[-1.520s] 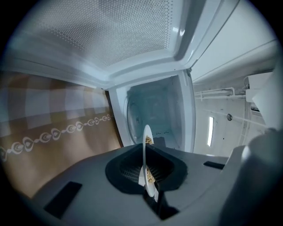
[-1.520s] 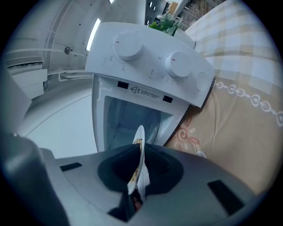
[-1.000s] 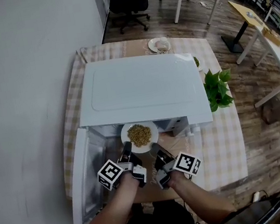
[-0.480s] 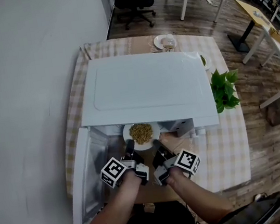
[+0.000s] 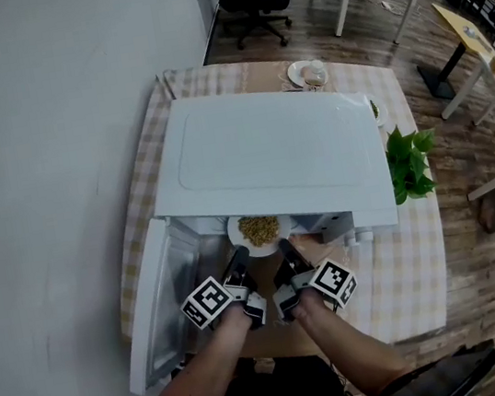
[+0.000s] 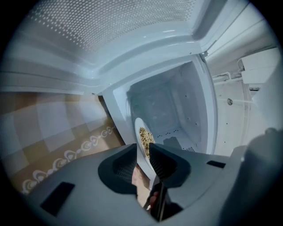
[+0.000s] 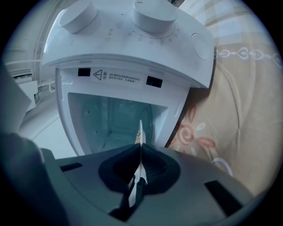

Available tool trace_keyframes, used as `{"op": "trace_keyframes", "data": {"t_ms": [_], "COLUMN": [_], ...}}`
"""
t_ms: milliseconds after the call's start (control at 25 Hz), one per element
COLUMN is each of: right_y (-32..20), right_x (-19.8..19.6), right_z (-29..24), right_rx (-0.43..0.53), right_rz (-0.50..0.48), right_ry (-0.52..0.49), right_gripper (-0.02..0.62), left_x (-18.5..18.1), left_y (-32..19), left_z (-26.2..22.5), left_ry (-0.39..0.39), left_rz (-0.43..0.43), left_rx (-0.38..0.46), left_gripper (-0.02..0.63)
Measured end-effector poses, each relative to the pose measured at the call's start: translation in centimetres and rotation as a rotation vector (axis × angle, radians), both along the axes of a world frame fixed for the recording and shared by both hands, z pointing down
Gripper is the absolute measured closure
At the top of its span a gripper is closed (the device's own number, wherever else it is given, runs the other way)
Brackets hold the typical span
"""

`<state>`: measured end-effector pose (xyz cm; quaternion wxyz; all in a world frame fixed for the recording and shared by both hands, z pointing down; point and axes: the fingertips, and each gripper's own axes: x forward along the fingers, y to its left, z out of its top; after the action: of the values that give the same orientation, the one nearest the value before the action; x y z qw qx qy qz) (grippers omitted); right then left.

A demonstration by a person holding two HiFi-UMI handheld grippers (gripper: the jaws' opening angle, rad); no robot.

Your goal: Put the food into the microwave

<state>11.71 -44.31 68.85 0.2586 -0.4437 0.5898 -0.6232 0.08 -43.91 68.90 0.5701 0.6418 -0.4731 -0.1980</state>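
Nearby: plant (image 5: 407, 162) beside microwave (image 5: 269, 156); open door (image 5: 153, 305) flanks plate (image 5: 239, 239).

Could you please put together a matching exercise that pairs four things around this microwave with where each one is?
Things
1. plate of food
2. microwave door
3. potted plant
4. small dish

Places (head view)
A. swung open at the left
B. just right of the microwave
C. on the table behind the microwave
D. at the microwave's opening

Pairs: 1-D, 2-A, 3-B, 4-C
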Motion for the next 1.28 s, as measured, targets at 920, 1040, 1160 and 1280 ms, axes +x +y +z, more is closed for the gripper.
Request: {"op": "trace_keyframes", "data": {"t_ms": [920, 1040, 1160, 1280], "right_y": [-3.0, -2.7, -2.1, -1.3], "right_x": [-0.7, -1.5, -1.8, -1.6], "right_z": [1.1, 0.8, 0.6, 0.5], "right_rx": [0.007, 0.020, 0.038, 0.065], "right_rz": [-0.026, -0.094, -0.139, -0.172], "right_ry": [0.091, 0.098, 0.104, 0.162], "right_gripper": [0.574, 0.519, 0.480, 0.479], "left_x": [1.3, 1.1, 1.1, 1.4], "left_y": [-1.8, -2.3, -2.6, -2.9], "left_z": [1.0, 1.1, 1.1, 1.1], "left_ry": [-0.145, -0.163, -0.164, -0.190], "left_rz": [0.031, 0.022, 0.020, 0.032], "left_rx": [0.017, 0.015, 0.019, 0.028], "left_gripper": [0.583, 0.583, 0.583, 0.583]}}
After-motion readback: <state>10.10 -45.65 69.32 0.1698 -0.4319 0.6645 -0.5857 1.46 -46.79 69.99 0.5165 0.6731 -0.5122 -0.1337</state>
